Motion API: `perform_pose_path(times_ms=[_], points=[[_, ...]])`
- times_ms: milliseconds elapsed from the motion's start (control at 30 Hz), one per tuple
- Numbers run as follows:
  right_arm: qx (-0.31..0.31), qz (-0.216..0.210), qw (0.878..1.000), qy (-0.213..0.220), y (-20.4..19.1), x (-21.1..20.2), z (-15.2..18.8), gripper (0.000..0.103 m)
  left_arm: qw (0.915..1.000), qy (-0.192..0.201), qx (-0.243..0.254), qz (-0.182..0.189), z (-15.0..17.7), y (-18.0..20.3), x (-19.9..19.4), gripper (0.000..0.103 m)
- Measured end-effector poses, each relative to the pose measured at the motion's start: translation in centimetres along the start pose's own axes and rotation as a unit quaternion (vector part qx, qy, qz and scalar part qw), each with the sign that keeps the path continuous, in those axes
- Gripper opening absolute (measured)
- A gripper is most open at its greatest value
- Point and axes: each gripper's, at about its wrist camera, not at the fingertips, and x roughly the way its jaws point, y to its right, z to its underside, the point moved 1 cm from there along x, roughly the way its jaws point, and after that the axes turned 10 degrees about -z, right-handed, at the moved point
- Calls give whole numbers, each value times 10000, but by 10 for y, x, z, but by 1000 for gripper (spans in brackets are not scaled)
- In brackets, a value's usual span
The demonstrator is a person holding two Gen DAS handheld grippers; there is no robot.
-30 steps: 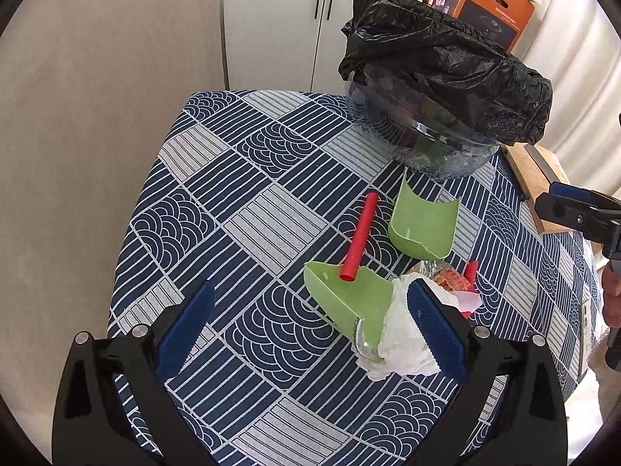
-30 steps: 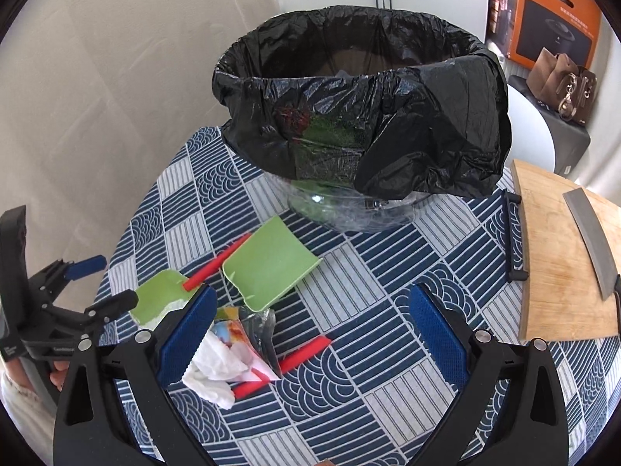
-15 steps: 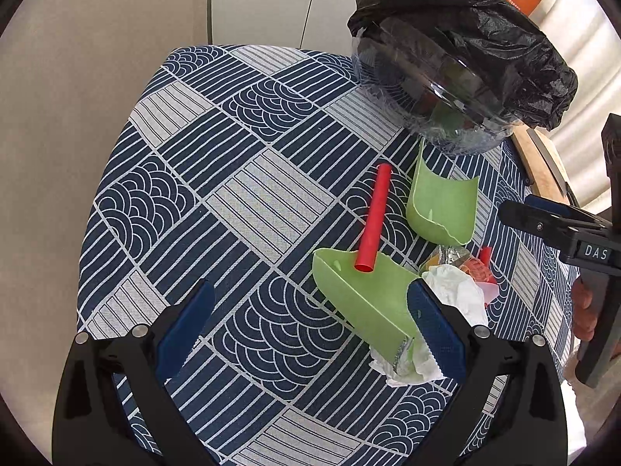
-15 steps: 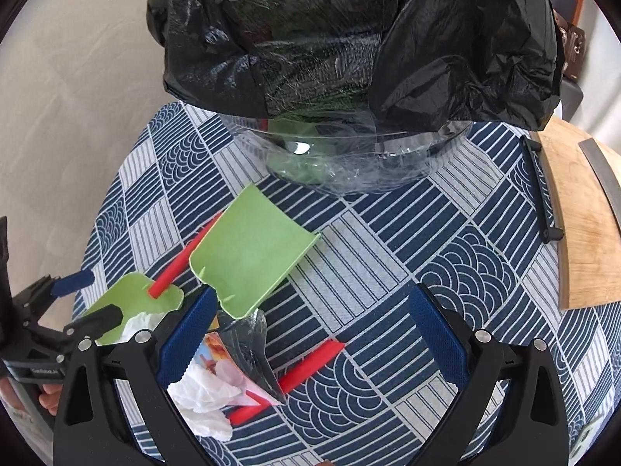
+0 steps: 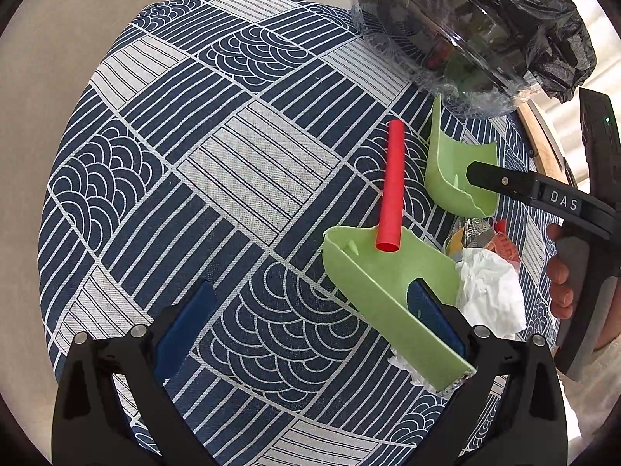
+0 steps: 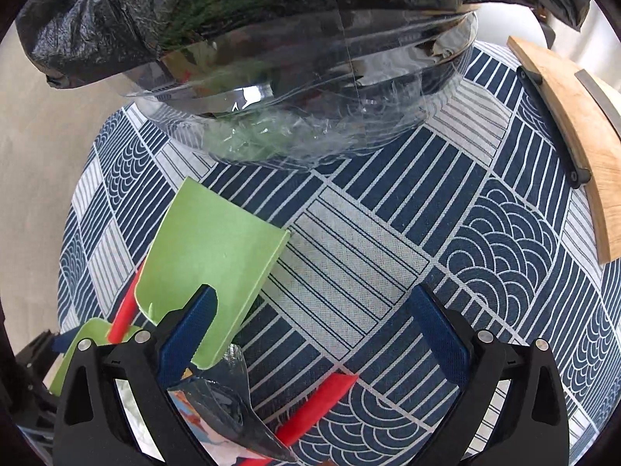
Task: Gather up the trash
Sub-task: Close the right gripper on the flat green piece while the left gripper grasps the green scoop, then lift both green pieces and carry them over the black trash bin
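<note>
Trash lies on the blue patterned tablecloth (image 5: 240, 163): a near green plastic piece (image 5: 388, 283) with a red tube (image 5: 392, 186) resting on it, a far green piece (image 5: 454, 171), a crumpled white tissue (image 5: 491, 295) and a foil wrapper (image 5: 471, 233). My left gripper (image 5: 306, 322) is open; its right finger sits inside the near green piece. My right gripper (image 6: 314, 334) is open, its left finger over the far green piece (image 6: 217, 260). A second red tube (image 6: 318, 407) and the wrapper (image 6: 221, 404) lie between its fingers.
A clear bin lined with a black bag (image 6: 271, 58) stands at the far side of the table; it also shows in the left wrist view (image 5: 477, 35). A wooden cutting board (image 6: 574, 139) with a knife lies to the right.
Both grippers have lowered and moved forward toward the trash pile. The left gripper's right finger now sits in the near green piece; the right gripper's left finger has reached the far green piece.
</note>
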Motion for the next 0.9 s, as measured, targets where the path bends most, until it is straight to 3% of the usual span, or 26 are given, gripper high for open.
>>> perform_pose_path(times_ms=[300, 533, 600, 633, 767, 900], points=[[-546, 678, 9962, -82, -22, 18, 5, 97, 9995, -78, 248, -169, -5, 11, 6, 97], [-793, 557, 9948, -323, -23, 20, 0, 96, 9995, -155, 159, -207, -1, 13, 5, 96], [-894, 572, 9938, -323, -23, 19, 1, 94, 9997, -114, 140, -190, 2, 13, 1, 83], [-914, 557, 9938, -312, -22, 16, 3, 87, 9998, -106, 124, -122, 3, 14, -2, 78], [-1006, 204, 9946, -180, -22, 0, 6, 21, 9997, -112, 212, 91, 7, 22, -8, 56], [-862, -397, 9951, -288, -14, -7, 6, 11, 9991, -47, 412, 128, 11, 34, -16, 20]])
